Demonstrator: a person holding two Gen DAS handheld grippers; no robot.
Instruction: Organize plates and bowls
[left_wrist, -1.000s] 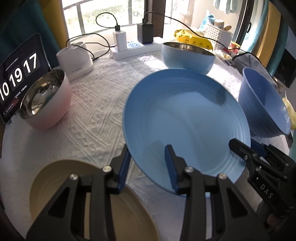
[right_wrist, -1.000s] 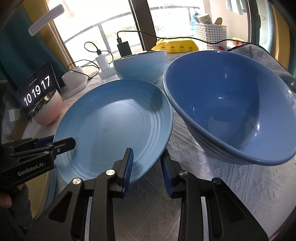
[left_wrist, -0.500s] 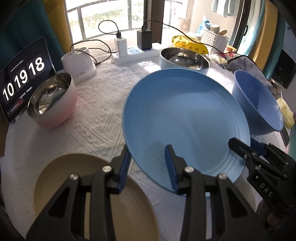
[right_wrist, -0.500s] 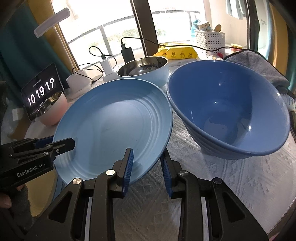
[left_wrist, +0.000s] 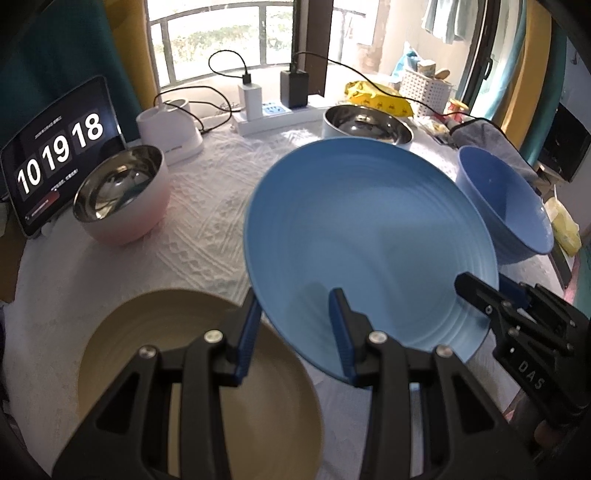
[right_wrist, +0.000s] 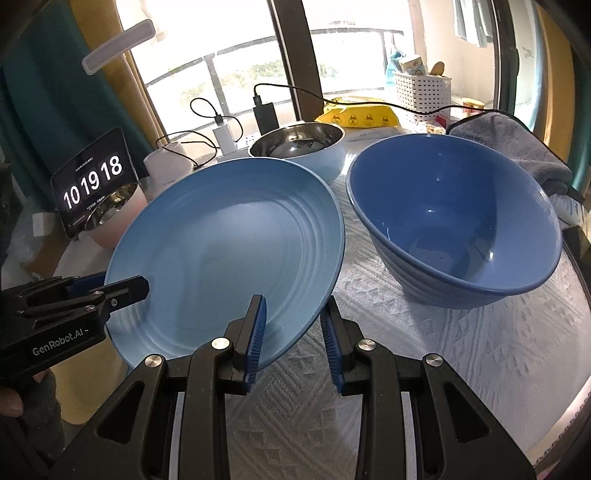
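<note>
A light blue plate (left_wrist: 369, 229) hangs tilted above the white tablecloth, held by both grippers. My left gripper (left_wrist: 295, 321) is shut on its near left rim, one pad over and one under the edge. My right gripper (right_wrist: 293, 325) is shut on the near right rim of the blue plate (right_wrist: 229, 240) in the same way. Under the plate's left edge lies a tan plate (left_wrist: 184, 369). A dark blue bowl (right_wrist: 454, 221) stands to the right. Further off stand a pink steel-lined bowl (left_wrist: 122, 195) at the left and a light blue steel-lined bowl (left_wrist: 365, 122) at the back.
A tablet clock (left_wrist: 62, 155) leans at the far left. A white charger base (left_wrist: 170, 129) and a power strip (left_wrist: 273, 114) with cables line the window side. A grey cloth (right_wrist: 517, 147) and a white basket (right_wrist: 421, 92) sit at the back right.
Both grippers have risen a little with the blue plate held between them. The bowls now look smaller and more of the tan plate shows.
</note>
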